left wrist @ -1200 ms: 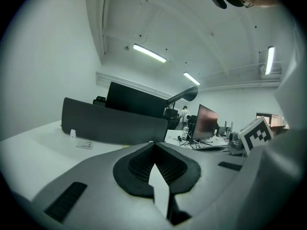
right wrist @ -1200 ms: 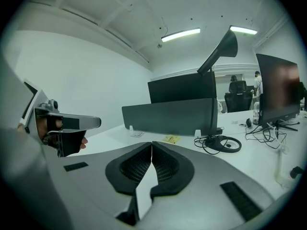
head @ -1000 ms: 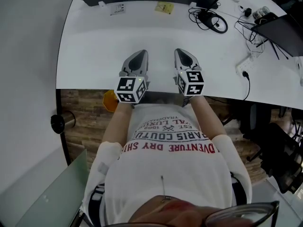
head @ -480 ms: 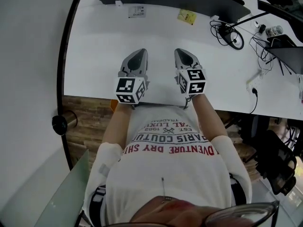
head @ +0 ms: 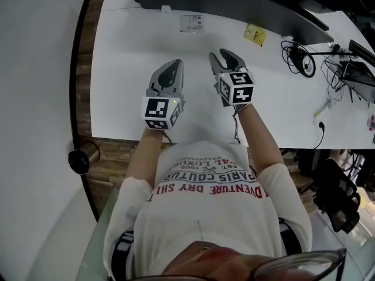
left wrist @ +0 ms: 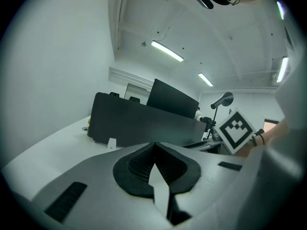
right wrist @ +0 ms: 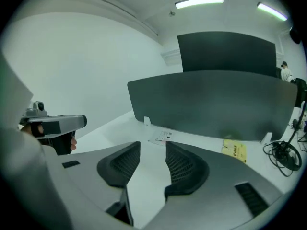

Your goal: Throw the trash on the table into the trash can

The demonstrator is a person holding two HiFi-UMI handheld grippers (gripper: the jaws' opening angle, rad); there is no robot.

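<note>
A yellow packet point(head: 254, 34) and a white printed paper slip point(head: 191, 23) lie on the white table point(head: 129, 86), close to the dark divider. My right gripper point(head: 224, 56) hovers over the table short of them. Its jaws have just been opening and hold nothing. In the right gripper view the slip point(right wrist: 161, 137) shows just beyond the parted jaws point(right wrist: 152, 150), and the packet point(right wrist: 234, 151) lies to the right. My left gripper point(head: 171, 65) is beside it to the left, shut and empty point(left wrist: 154, 147). No trash can is in view.
A long dark divider panel point(head: 234, 4) runs along the table's far side. Coiled cables point(head: 302, 57) and a power strip point(head: 325, 107) lie at the right. A dark cylinder point(head: 82, 158) stands on the wood floor at the left, an office chair point(head: 337, 192) at the right.
Both grippers have moved forward over the table toward the divider and the two scraps. The right gripper's jaws, closed before, now stand apart. The left gripper stays shut.
</note>
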